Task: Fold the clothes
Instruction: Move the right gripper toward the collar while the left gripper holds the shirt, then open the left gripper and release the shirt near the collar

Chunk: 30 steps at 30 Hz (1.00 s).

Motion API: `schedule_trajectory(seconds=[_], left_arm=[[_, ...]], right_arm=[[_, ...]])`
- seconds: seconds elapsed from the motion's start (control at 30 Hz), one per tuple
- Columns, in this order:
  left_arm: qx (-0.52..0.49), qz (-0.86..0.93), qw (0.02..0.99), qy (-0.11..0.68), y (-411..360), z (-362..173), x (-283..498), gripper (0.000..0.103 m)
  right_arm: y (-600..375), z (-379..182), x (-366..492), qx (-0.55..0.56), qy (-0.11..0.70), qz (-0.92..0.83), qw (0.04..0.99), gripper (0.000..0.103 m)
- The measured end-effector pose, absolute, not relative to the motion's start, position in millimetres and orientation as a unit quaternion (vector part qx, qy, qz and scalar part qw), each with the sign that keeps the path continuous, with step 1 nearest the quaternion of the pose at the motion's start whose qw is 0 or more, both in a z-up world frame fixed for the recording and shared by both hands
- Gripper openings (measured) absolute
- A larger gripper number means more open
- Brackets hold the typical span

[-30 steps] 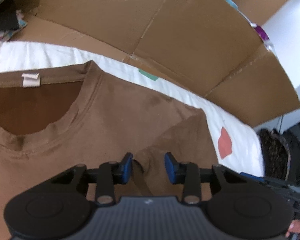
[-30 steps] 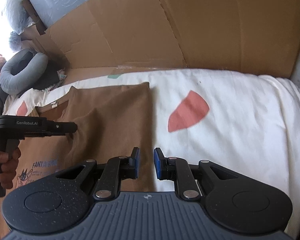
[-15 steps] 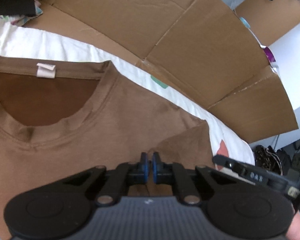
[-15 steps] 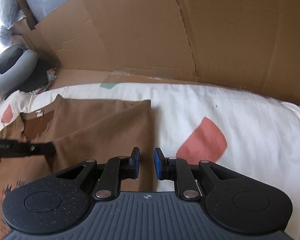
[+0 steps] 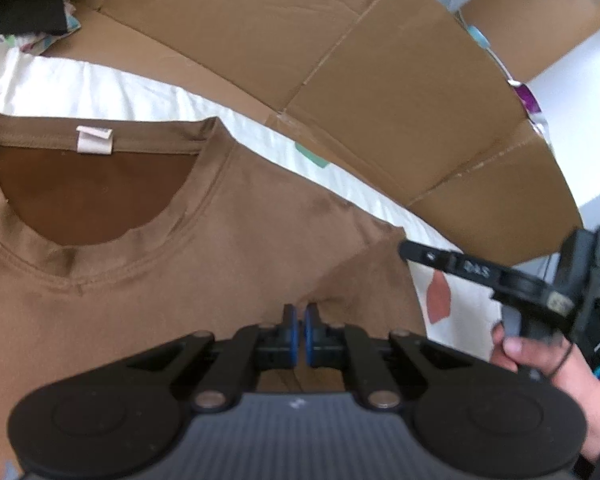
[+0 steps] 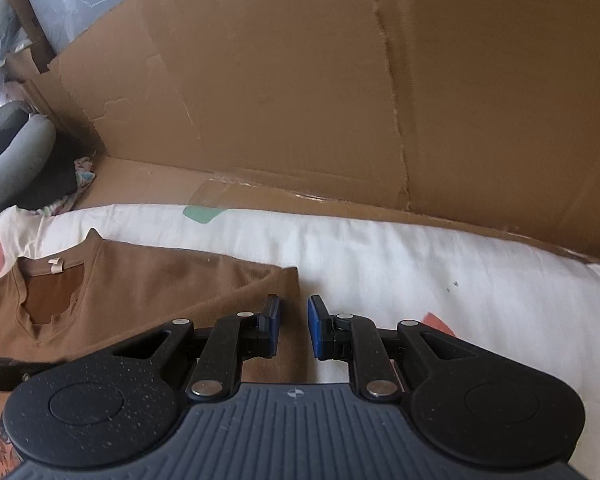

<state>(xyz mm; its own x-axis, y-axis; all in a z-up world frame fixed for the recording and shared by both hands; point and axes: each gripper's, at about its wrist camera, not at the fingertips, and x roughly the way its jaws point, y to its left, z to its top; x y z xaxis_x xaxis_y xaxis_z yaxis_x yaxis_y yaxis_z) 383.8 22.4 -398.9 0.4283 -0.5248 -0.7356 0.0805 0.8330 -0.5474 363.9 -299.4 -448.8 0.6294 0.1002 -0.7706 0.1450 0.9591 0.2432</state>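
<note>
2 hand-held grippers: left (image 5: 301,330) pinches the brown T-shirt (image 5: 228,256); right (image 6: 293,326) hovers, jaws parted.

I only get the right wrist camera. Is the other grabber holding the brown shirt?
Observer: Yes. The left gripper is shut on a pinch of the brown shirt, close to the folded-in sleeve.
Operator: Where does my grabber look from over there?
Observer: The right gripper shows side-on, with its tip by the sleeve's outer corner, next to a red patch on the white sheet.
Operator: Can you see who is holding it?
Observer: Only a hand, wrapped round its handle.
</note>
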Motion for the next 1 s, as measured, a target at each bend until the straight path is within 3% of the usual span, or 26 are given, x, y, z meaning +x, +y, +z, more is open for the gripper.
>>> schedule_trajectory(seconds=[0.73,1.0], left_arm=[[-0.207,-0.182,0.809,0.519,20.2,-376.4,390.2,0.002],[-0.182,-0.134,0.802,0.554,27.2,-407.5,401.1,0.002]], right_arm=[[-285.6,-462.4,399.0,0.075,0.477,-0.002,0.876,0.022],[-282.8,-462.3,408.5,0.058,0.501,0.006,0.864,0.023]])
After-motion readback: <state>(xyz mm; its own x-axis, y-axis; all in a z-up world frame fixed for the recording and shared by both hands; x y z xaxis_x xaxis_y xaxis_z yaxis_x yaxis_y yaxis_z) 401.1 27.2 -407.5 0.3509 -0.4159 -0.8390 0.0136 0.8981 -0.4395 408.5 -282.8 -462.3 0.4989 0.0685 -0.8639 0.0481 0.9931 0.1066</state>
